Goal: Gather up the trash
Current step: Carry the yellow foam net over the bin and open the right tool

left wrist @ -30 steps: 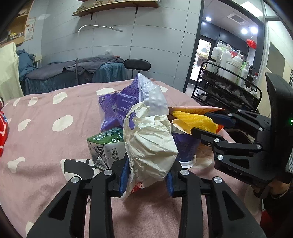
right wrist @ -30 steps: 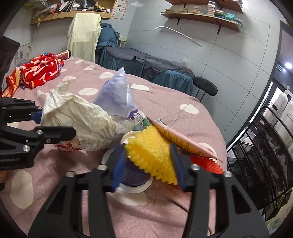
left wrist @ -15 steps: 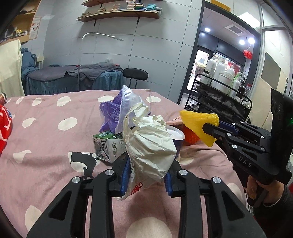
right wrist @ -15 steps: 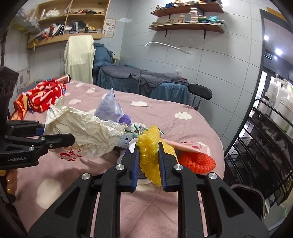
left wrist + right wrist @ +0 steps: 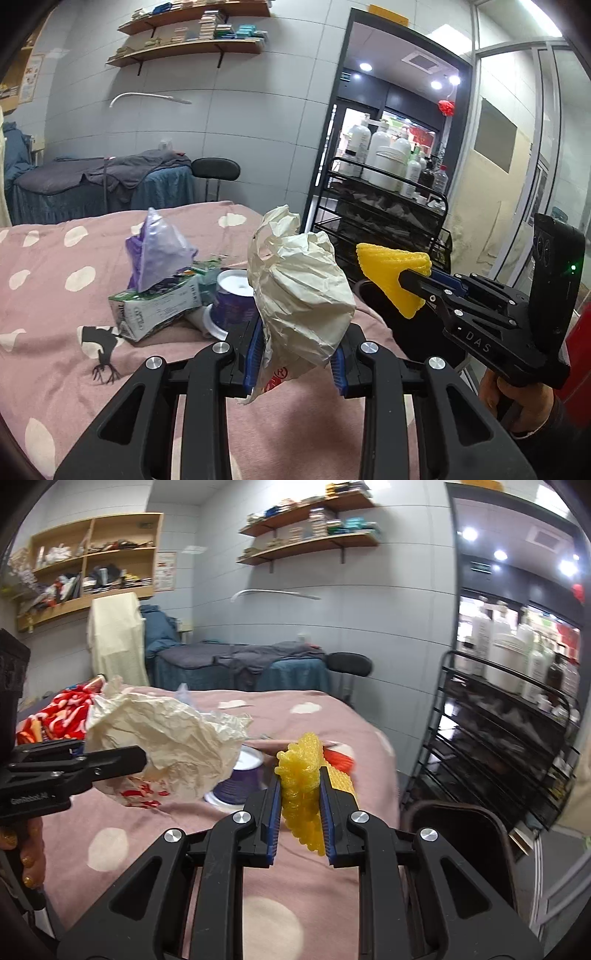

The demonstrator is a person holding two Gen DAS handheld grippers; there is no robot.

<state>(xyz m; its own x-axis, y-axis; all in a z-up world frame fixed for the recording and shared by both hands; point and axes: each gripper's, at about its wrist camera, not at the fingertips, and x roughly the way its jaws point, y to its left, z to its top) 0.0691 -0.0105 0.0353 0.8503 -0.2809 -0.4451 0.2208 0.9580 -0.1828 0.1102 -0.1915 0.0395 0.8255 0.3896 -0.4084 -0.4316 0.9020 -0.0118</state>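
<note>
Trash: crumpled cream paper bag (image 5: 301, 295) pinched between closed left gripper (image 5: 295, 354) fingers, raised above pink dotted bedspread (image 5: 55, 332); yellow foam net (image 5: 301, 794) clamped tight in right gripper (image 5: 299, 823). At 10 o'clock from the bag in left view, purple cup (image 5: 232, 302), green carton (image 5: 155, 314), purple wrapper (image 5: 155, 254) lying together on bedspread.

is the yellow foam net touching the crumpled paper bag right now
Apart. In the left wrist view, dark background shows between the paper bag, shut in the left gripper, and the yellow foam net, shut in the right gripper.
</note>
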